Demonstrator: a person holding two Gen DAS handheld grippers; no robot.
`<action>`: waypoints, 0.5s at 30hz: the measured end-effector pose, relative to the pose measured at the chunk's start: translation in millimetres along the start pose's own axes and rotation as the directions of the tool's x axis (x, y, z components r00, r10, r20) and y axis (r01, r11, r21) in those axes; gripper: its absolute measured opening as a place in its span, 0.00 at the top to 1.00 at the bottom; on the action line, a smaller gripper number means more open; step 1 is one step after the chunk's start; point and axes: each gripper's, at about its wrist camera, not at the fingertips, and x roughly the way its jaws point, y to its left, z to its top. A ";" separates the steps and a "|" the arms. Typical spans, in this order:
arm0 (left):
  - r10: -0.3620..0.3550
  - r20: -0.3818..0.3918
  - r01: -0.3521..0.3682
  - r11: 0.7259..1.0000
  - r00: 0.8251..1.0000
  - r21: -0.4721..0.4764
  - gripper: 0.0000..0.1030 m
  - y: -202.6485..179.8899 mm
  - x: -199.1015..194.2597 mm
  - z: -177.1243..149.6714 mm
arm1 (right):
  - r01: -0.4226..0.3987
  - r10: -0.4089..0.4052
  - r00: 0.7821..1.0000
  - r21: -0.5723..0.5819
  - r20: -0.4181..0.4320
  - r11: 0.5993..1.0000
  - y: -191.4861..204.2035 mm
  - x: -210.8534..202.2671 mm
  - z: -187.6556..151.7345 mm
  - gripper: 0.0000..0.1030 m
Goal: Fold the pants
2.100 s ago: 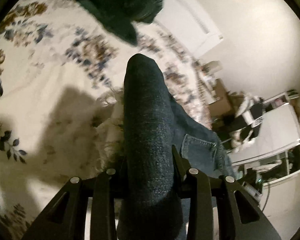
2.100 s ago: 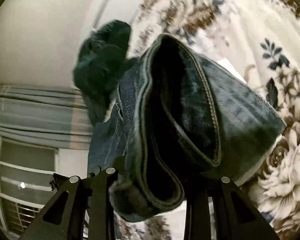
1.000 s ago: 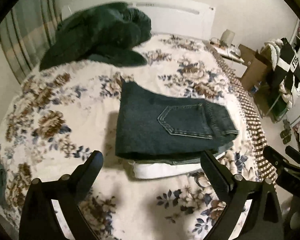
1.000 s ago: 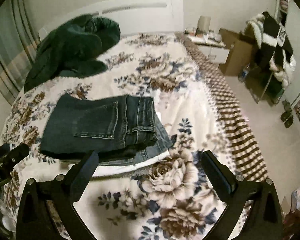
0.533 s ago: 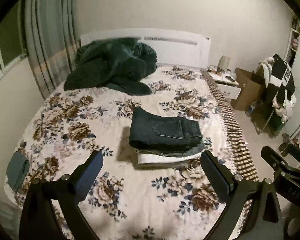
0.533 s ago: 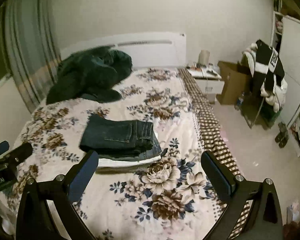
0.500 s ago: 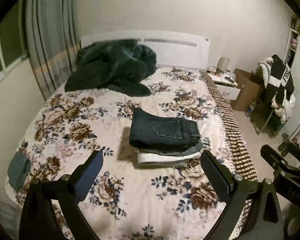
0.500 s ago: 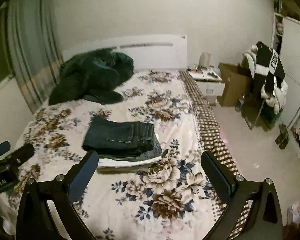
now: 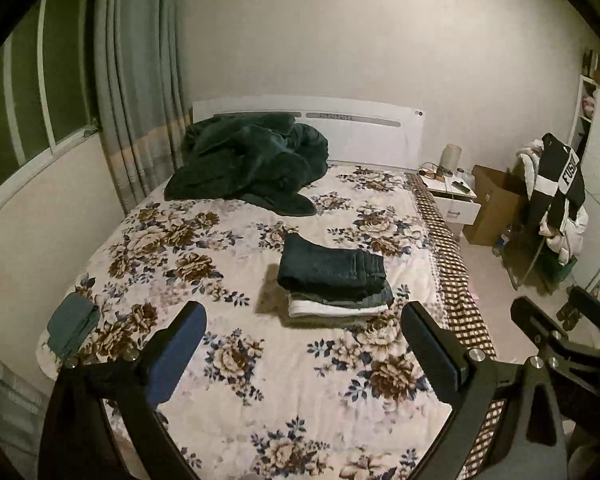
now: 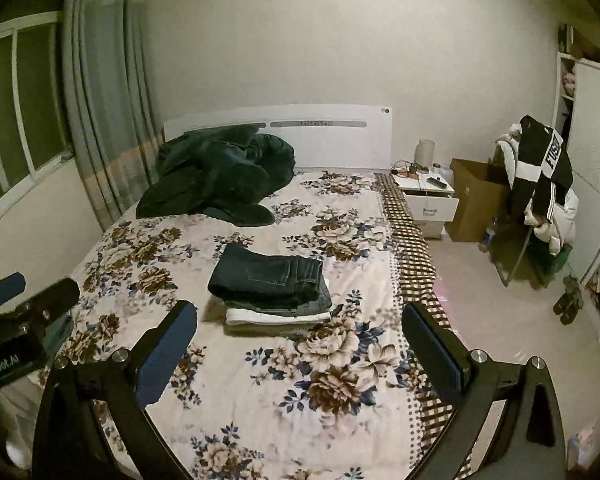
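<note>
Pants (image 9: pixel 332 270), dark denim folded into a compact rectangle, are stacked on other folded garments (image 9: pixel 336 306) toward the right edge of the floral bed (image 9: pixel 236 360). Left gripper (image 9: pixel 300 354) and right gripper (image 10: pixel 300 354) are spread wide, nothing held, well apart from the stack.

From my feed, the black-and-white jacket (image 10: pixel 548 172) draped over the chair shows white capitals reading "FUS", with the rest hidden in a fold. On the left gripper (image 10: pixel 16 332), seen at the edge of my right camera, white lettering appears mirrored and too cut off to read with confidence.
</note>
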 end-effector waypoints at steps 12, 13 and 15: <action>-0.009 0.016 0.009 0.999 1.000 0.031 0.00 11.0 -30.6 -14.3 | 0.018 -0.018 1.000 0.013 0.006 1.000 17.1 -41.4 -3.3 0.00; -0.005 0.015 0.005 0.999 1.000 0.031 0.00 11.1 -31.9 -15.9 | 0.018 -0.018 1.000 0.011 0.005 1.000 16.9 -42.0 -3.4 0.00; -0.003 0.017 0.003 0.999 1.000 0.033 0.00 11.8 -33.0 -16.6 | 0.017 -0.017 1.000 0.010 0.005 1.000 16.9 -41.5 -2.6 0.00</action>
